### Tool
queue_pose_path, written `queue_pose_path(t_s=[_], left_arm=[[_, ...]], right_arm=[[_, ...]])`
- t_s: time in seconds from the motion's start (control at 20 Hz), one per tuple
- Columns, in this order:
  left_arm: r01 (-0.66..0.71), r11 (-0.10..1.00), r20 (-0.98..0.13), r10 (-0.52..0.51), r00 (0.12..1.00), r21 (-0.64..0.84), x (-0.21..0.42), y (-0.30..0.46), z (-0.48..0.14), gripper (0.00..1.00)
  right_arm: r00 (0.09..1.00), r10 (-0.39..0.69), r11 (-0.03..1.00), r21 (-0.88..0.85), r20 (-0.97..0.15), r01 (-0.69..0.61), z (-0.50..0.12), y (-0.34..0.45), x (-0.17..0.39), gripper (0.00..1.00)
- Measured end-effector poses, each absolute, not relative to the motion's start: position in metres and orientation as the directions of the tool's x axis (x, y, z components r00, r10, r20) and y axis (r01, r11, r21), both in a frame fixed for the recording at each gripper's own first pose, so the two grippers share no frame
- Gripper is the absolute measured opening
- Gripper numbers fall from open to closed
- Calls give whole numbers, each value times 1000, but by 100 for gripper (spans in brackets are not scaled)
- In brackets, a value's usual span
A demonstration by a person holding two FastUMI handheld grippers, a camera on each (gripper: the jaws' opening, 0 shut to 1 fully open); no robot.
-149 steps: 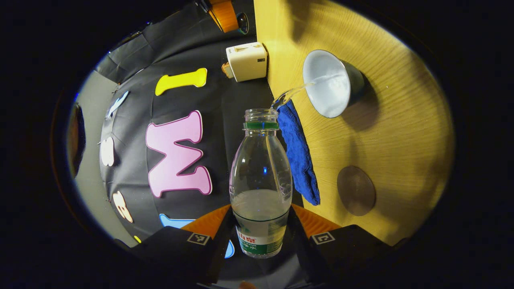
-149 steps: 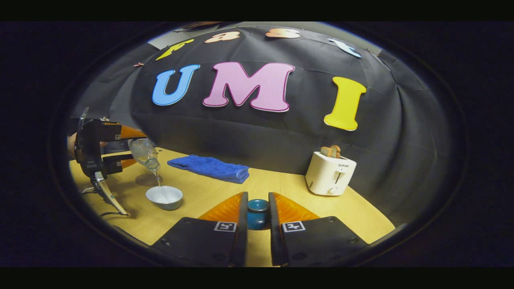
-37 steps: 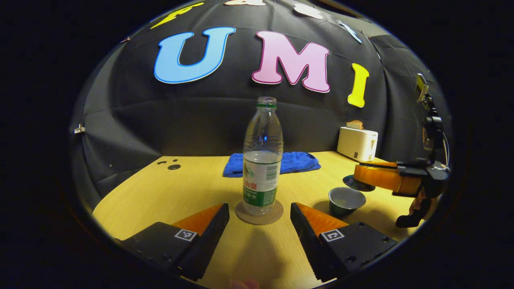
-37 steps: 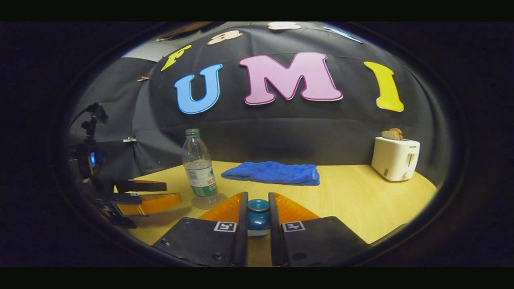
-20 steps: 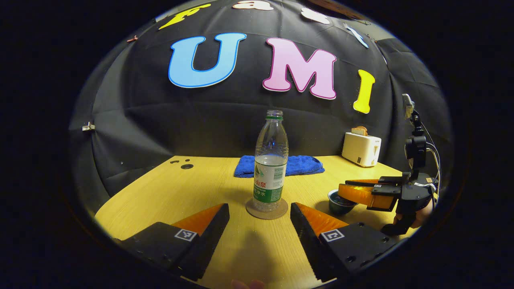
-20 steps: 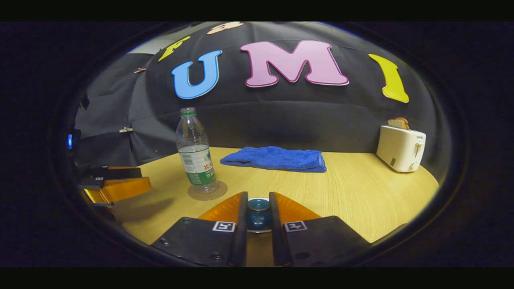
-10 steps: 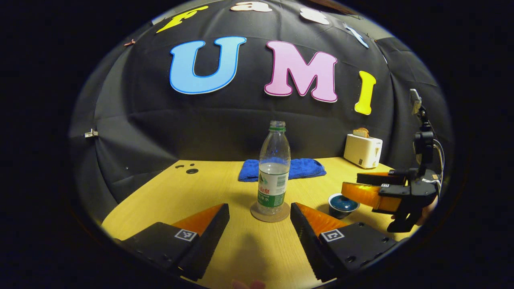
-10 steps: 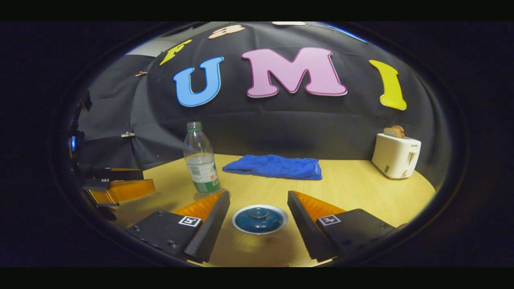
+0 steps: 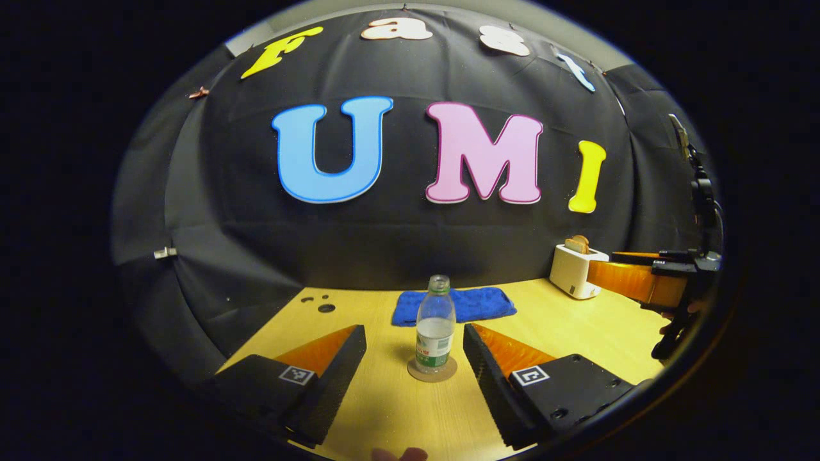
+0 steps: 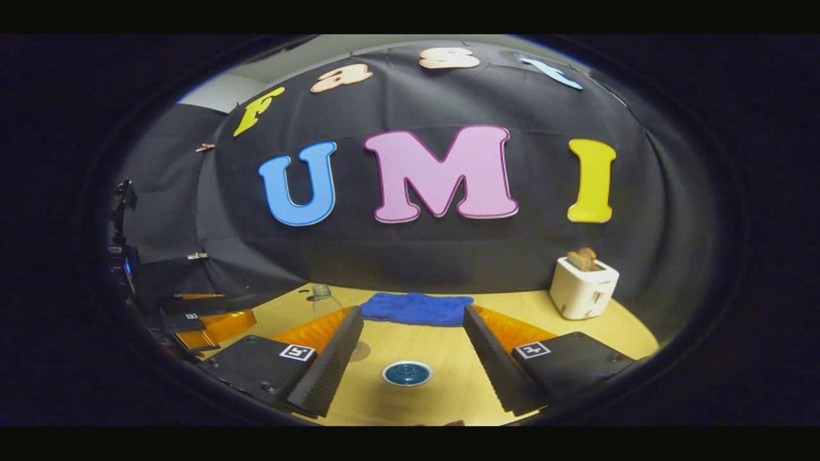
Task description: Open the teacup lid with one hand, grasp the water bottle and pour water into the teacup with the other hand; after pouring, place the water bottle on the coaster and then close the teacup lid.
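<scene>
One water bottle, one coaster, one lidded teacup.

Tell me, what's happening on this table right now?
A person holds two grippers over a wooden table. The water bottle stands upright on its coaster, the left gripper open in front of it. The lidded teacup sits on the table with the right gripper open above it. Neither grips anything; the job looks finished.

The left gripper has two wedge-shaped fingers with ribbed inner faces, and each black base carries a small square black-and-white marker and round screws. The right gripper has the same build, with a black handle and thin cables.
</scene>
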State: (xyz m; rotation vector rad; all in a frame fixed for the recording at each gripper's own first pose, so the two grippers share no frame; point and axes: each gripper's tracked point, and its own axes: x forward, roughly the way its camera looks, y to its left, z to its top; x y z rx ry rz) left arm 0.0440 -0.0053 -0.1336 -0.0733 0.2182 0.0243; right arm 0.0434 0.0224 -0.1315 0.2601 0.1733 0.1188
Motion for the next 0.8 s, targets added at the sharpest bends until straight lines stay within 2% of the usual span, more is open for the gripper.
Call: queue_pose_path(t_s=[0.35, 0.8], left_arm=[[-32, 991, -198, 5, 980, -133, 19, 5, -83, 96], [-15, 993, -165, -5, 986, -121, 2, 11, -62, 96]], right_arm=[[994, 75, 982, 179, -85, -58, -43, 7, 7, 96], [998, 11, 994, 114, -68, -3, -18, -7, -24, 99]])
